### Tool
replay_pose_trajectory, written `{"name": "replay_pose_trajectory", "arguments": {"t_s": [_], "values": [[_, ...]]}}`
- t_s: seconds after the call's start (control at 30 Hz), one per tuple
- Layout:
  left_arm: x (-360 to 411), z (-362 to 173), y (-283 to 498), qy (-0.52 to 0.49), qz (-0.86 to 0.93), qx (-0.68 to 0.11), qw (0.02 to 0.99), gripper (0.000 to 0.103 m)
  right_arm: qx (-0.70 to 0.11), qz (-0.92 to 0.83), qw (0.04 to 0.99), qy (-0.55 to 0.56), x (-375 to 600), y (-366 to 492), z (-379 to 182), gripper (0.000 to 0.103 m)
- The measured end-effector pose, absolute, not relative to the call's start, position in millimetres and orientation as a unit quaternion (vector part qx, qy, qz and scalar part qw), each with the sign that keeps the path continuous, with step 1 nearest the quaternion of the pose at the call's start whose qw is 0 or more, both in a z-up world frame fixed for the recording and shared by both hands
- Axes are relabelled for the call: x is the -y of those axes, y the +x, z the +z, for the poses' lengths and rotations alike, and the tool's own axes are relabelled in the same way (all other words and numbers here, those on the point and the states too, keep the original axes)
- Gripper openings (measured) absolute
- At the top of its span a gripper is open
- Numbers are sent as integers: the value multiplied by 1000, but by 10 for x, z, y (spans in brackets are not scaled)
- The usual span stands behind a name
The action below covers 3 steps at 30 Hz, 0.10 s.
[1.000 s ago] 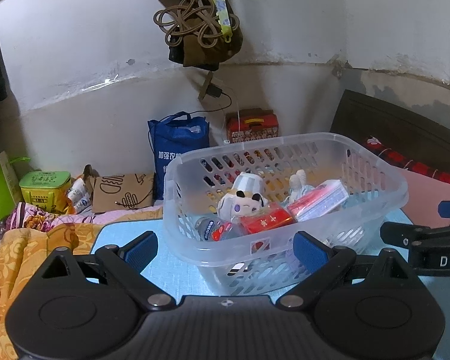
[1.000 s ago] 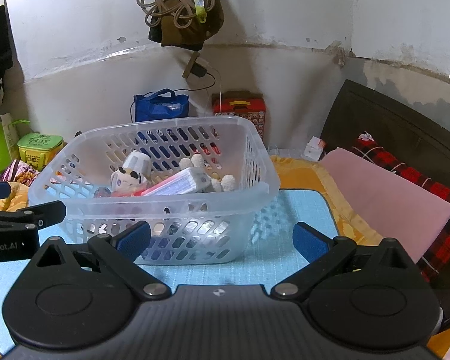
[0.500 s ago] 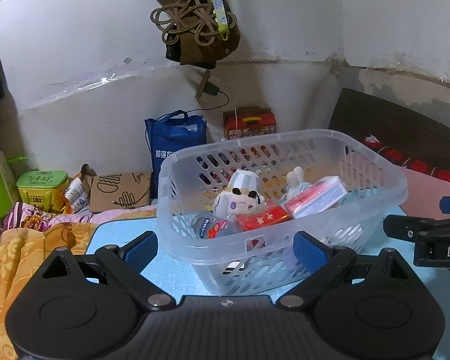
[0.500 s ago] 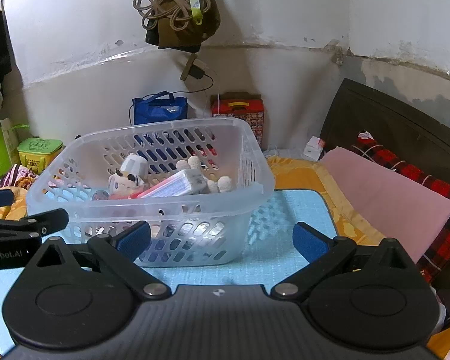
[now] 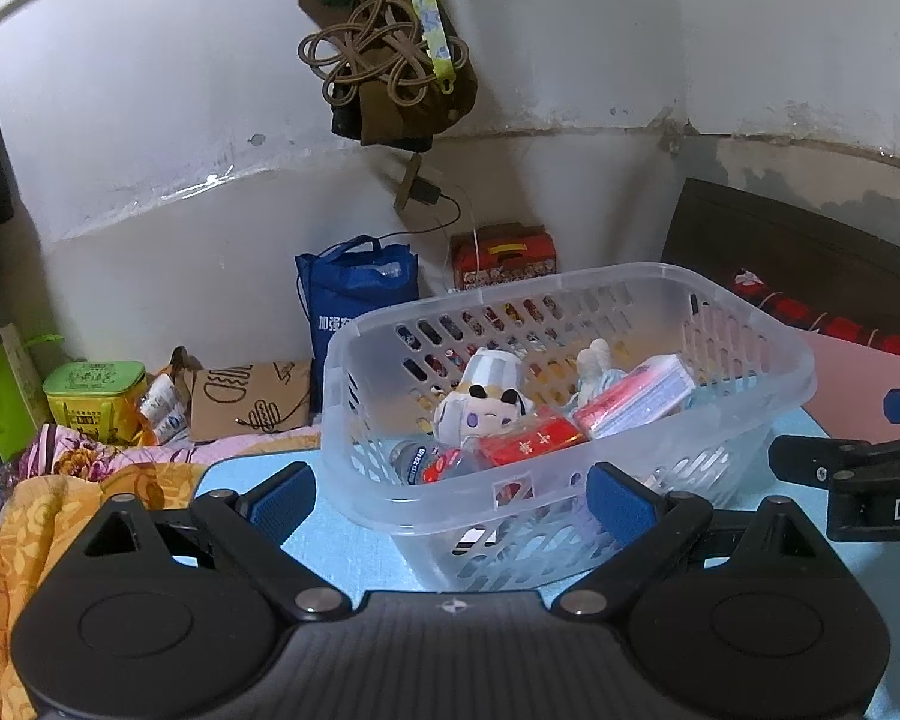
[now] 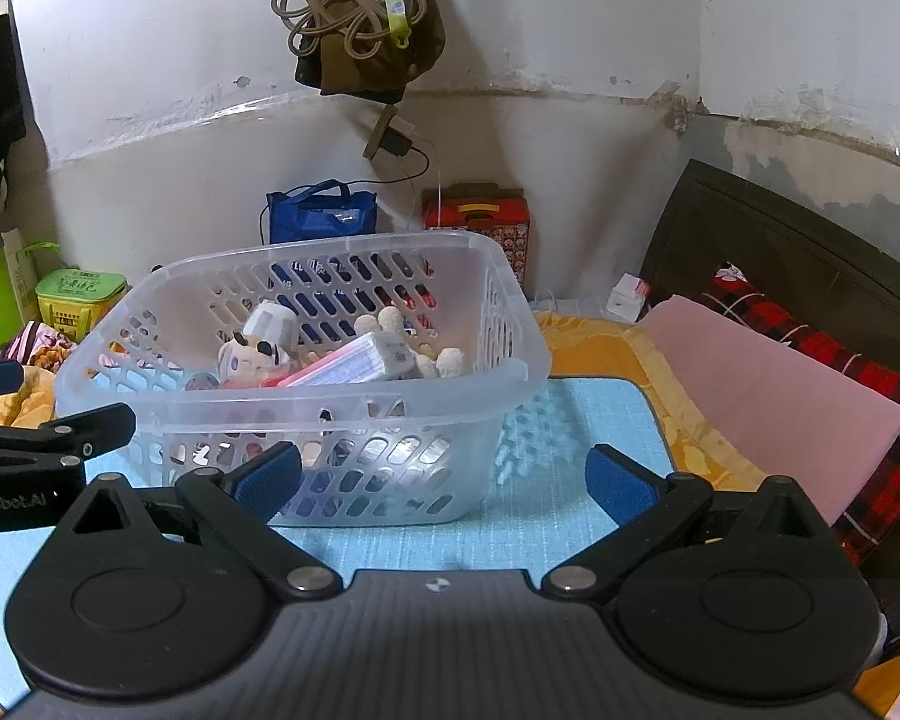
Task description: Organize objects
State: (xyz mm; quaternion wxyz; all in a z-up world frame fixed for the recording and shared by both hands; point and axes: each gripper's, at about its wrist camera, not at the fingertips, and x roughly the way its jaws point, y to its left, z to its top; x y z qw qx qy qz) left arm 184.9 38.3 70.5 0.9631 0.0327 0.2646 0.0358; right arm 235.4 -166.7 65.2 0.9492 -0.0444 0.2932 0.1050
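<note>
A clear plastic basket [image 5: 750, 324] stands on a light blue mat [image 5: 354, 546]; it also shows in the right wrist view [image 6: 510, 372]. Inside lie a cow plush [image 5: 480, 408], a red box [image 5: 528, 441], a red-and-white pack [image 5: 636, 399], a small bottle [image 5: 417, 462] and a white plush [image 6: 426, 354]. My left gripper [image 5: 453, 501] is open and empty, just in front of the basket. My right gripper [image 6: 444, 477] is open and empty, in front of the basket's right end.
A blue bag [image 5: 357, 294], a red carton [image 5: 504, 255], a green tin [image 5: 93, 390] and a paper bag [image 5: 246, 399] stand along the wall. A flowered blanket [image 5: 42, 492] lies left. A pink pillow [image 6: 768, 384] and a dark headboard [image 6: 810, 252] are right.
Both grippers have drifted slightly, so the basket sits a little lower and more left in both views. Both stay open. The basket's contents have not moved.
</note>
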Motion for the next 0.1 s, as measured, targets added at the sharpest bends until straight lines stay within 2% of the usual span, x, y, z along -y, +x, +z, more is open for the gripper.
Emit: {"name": "replay_pose_trajectory", "arguments": {"t_s": [0.1], "values": [[-388, 713, 1844, 30, 37, -261, 964, 99, -295, 106, 949, -43, 1659, 2359, 642, 103]]}}
